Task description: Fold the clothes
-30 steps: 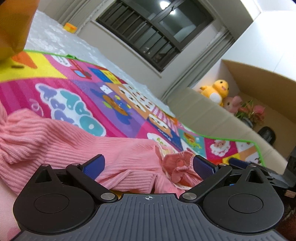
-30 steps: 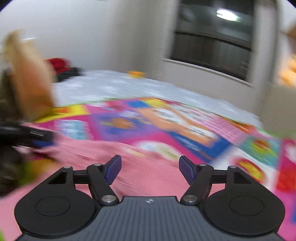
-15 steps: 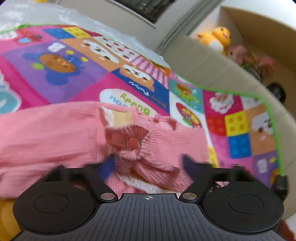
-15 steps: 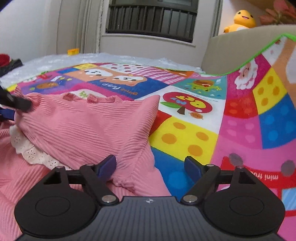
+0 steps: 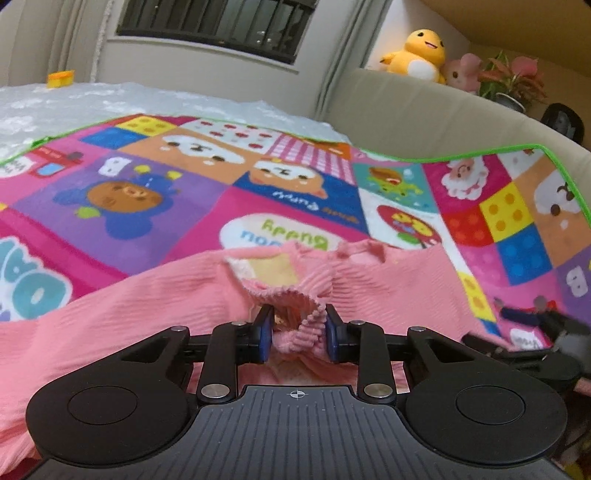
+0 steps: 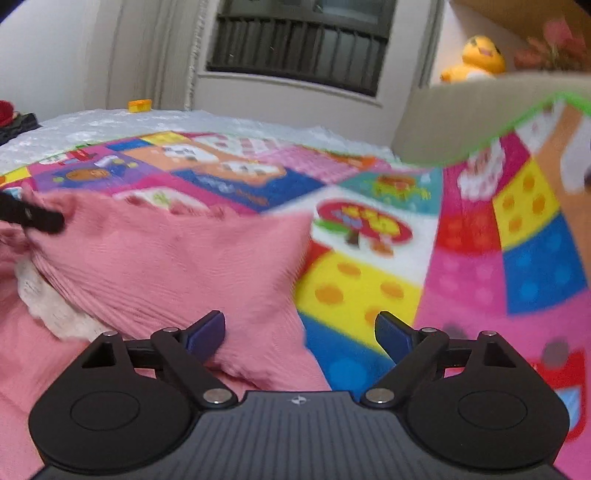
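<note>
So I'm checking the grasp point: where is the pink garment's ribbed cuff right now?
In the left wrist view the ribbed cuff sits low and centre, pinched between the left gripper fingers, with the pink garment spread on the colourful play mat.

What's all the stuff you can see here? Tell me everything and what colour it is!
top: one, pink with white lace trim, spread on the mat.
mat: one, many colours with cartoon animals and a green edge, under the top.
cover: one, white, beyond the mat.
block: one, yellow and orange, on the cover.
duck: one, yellow plush, on the ledge.
bunny: one, pink plush, beside the duck.
plant: one, pink and green, in a pot beside the bunny.
window: one, dark, barred, back wall.
left claw: black and blue, shut on the top's cuff.
right claw: black and blue, open, at the top's edge.
</note>
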The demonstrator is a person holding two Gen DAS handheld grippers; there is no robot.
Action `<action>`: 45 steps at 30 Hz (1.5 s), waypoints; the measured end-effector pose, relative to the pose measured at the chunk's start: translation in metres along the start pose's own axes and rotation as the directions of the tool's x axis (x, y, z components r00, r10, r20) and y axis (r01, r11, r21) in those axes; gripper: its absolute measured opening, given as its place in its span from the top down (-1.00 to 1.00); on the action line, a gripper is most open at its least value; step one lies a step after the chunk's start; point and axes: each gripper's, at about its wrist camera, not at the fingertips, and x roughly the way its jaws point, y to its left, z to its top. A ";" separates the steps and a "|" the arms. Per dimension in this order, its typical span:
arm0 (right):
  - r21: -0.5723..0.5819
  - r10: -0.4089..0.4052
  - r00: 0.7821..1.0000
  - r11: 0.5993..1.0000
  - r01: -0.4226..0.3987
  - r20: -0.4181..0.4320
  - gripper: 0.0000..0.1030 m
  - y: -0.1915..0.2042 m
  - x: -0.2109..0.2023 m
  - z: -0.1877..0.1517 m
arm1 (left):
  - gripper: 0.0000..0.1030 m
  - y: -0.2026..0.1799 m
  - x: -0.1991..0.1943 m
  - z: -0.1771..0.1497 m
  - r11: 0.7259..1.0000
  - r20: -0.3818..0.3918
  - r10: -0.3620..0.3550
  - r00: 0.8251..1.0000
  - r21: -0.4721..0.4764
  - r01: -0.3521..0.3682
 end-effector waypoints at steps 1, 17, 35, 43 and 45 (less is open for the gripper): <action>-0.002 0.015 1.000 1.000 -0.015 0.012 -0.73 0.003 -0.003 0.008 | 0.36 0.002 0.000 -0.002 1.000 -0.002 0.001 1.000 -0.002 -0.001; 0.001 0.071 0.990 0.997 -0.071 -0.123 -0.75 0.045 0.053 0.030 | 0.22 0.023 0.001 -0.010 0.997 -0.029 -0.017 0.999 -0.078 0.015; 0.204 -0.141 0.989 0.968 0.147 -0.044 -0.83 -0.076 -0.035 -0.027 | -0.27 0.122 -0.150 -0.083 0.745 0.121 0.157 0.980 -0.666 -0.037; 0.271 -0.110 0.992 0.954 0.125 -0.068 -0.83 -0.085 -0.027 -0.058 | 0.45 0.147 -0.120 -0.050 0.726 0.103 0.301 0.948 -0.669 -0.157; 0.287 -0.091 0.993 0.952 0.108 -0.070 -0.83 -0.087 -0.026 -0.059 | 0.69 0.139 -0.115 -0.035 0.759 0.111 0.340 0.934 -0.619 -0.203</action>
